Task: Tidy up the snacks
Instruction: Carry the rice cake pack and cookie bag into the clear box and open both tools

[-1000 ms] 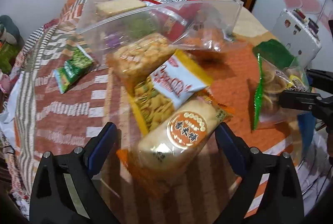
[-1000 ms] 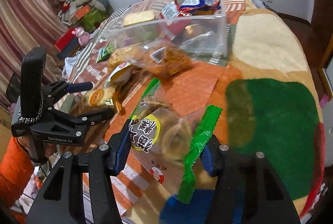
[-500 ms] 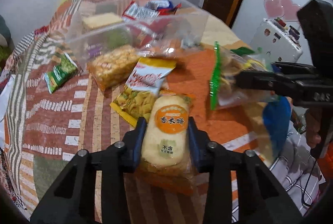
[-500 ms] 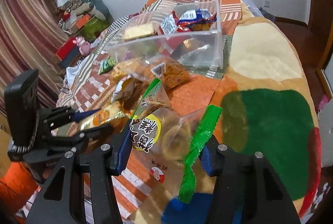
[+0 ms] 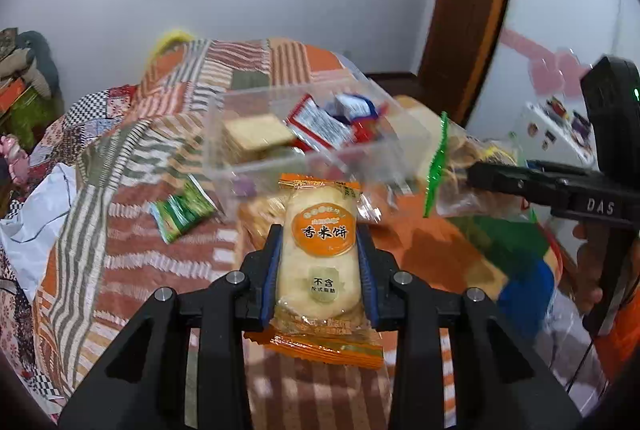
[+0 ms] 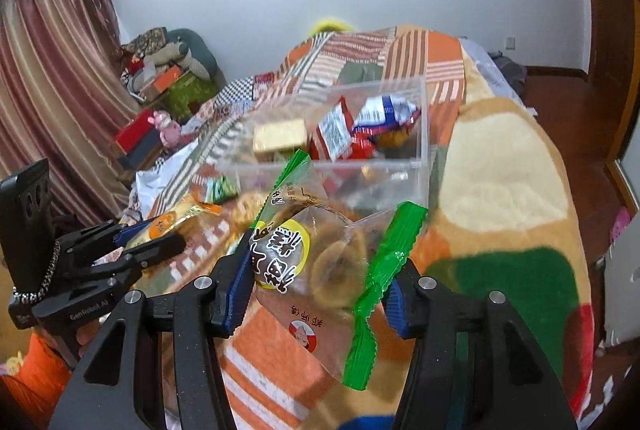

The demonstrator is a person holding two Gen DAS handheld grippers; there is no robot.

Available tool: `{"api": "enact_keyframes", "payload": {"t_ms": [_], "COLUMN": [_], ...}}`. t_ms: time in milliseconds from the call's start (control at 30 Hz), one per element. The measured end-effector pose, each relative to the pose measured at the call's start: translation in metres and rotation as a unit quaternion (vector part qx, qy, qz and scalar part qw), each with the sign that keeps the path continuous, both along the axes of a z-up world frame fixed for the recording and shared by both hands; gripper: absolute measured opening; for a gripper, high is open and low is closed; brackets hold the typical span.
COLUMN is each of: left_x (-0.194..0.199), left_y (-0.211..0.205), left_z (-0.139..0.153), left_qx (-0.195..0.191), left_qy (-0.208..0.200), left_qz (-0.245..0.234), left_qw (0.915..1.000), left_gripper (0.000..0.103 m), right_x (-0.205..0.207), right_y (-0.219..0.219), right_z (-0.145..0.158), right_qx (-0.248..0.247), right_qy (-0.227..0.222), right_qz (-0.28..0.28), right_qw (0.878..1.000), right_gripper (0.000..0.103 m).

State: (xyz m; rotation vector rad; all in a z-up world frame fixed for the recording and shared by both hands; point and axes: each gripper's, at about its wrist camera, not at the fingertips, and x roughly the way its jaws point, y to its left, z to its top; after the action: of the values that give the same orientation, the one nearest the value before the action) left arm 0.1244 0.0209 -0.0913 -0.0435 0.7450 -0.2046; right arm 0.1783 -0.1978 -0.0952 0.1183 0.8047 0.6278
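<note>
My left gripper is shut on an orange rice cracker packet and holds it above the bed, short of the clear plastic bin. My right gripper is shut on a clear bag of biscuits with green edges, also lifted, near the bin. The bin holds a pale cracker pack, a red packet and a blue packet. The right gripper with its bag shows at the right of the left wrist view; the left gripper shows at the left of the right wrist view.
A small green snack packet lies on the striped quilt left of the bin. More snack bags lie in front of the bin, partly hidden. A white cabinet stands right of the bed; boxes and toys are piled at the left.
My left gripper closed on the rice cracker packet and lifted it toward the bin. My right gripper rose with the green-edged bag and moved closer to the bin.
</note>
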Motion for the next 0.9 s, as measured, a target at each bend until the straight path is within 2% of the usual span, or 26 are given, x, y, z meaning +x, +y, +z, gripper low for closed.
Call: {"api": "enact_keyframes", "payload": {"t_ms": [400, 567, 900], "left_x": [0.046, 0.076, 0.133], "left_y": [0.026, 0.034, 0.037], "left_z": [0.031, 0.027, 0.001], "left_qx": [-0.008, -0.013, -0.023], "left_qy": [-0.047, -0.038, -0.004], "left_qz": [0.054, 0.070, 0.069], "left_qw": [0.9974, 0.9967, 0.9973], "left_gripper": [0.034, 0.034, 0.034], "right_x": [0.038, 0.059, 0.101], "right_y": [0.011, 0.018, 0.038], "right_z": [0.025, 0.020, -0.004], "right_qx": [0.012, 0.021, 0.015], "right_qy": [-0.043, -0.038, -0.001], "right_qz": [-0.016, -0.023, -0.021], "right_qw": [0.999, 0.999, 1.000], "right_gripper": [0.051, 0.051, 0.051]}}
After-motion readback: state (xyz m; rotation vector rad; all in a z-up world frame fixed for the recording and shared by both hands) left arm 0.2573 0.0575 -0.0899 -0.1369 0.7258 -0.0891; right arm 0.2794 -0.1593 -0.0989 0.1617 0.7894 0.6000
